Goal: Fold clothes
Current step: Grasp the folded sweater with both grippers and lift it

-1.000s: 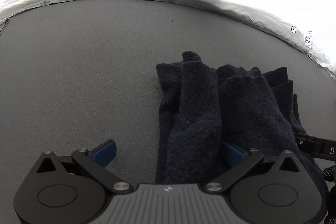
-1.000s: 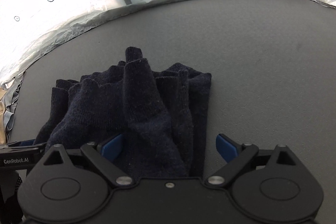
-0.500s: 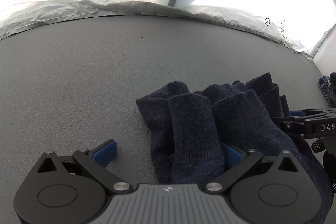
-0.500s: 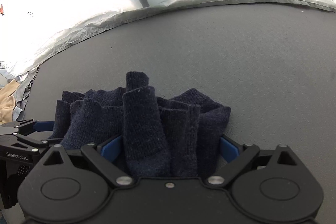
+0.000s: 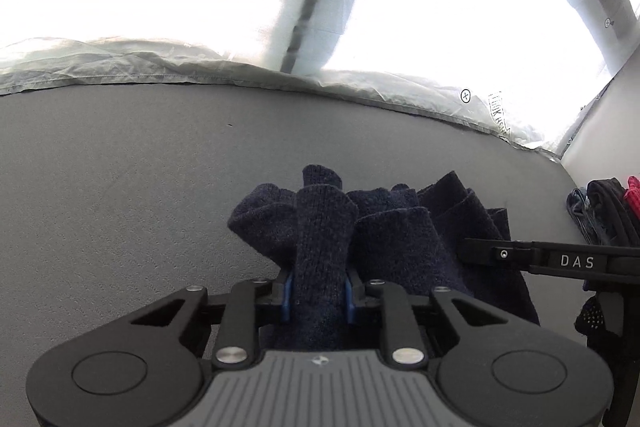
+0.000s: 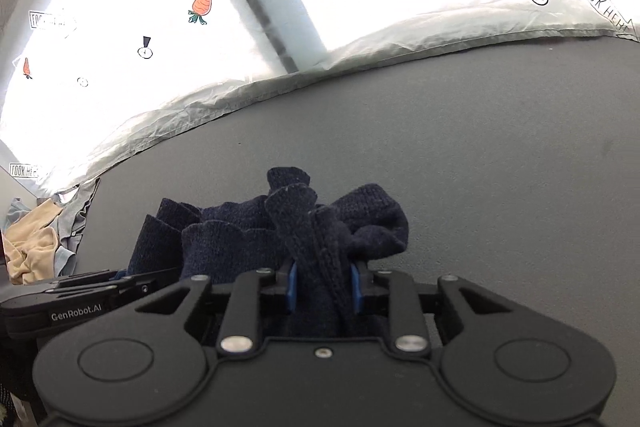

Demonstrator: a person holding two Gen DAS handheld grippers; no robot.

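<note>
A dark navy knitted garment [image 5: 392, 235] lies bunched on the grey table [image 5: 120, 187]. My left gripper [image 5: 318, 293] is shut on a fold at its left end, blue pads pressed into the knit. My right gripper [image 6: 324, 287] is shut on a fold at the right end of the same garment [image 6: 224, 243]. The two grippers sit side by side: the right one shows at the right edge of the left wrist view [image 5: 560, 261], the left one at the lower left of the right wrist view [image 6: 80, 297]. The cloth under the grippers is hidden.
A pile of dark and red clothes [image 5: 608, 207] lies at the table's right edge. Beige and grey clothes [image 6: 36, 243] lie at its left edge. A crumpled white sheet [image 5: 160, 63] and a bright printed backdrop close off the far side.
Both grippers have closed from open onto folds of the navy garment. The garment has bunched up toward them, and both cameras have tilted upward.
</note>
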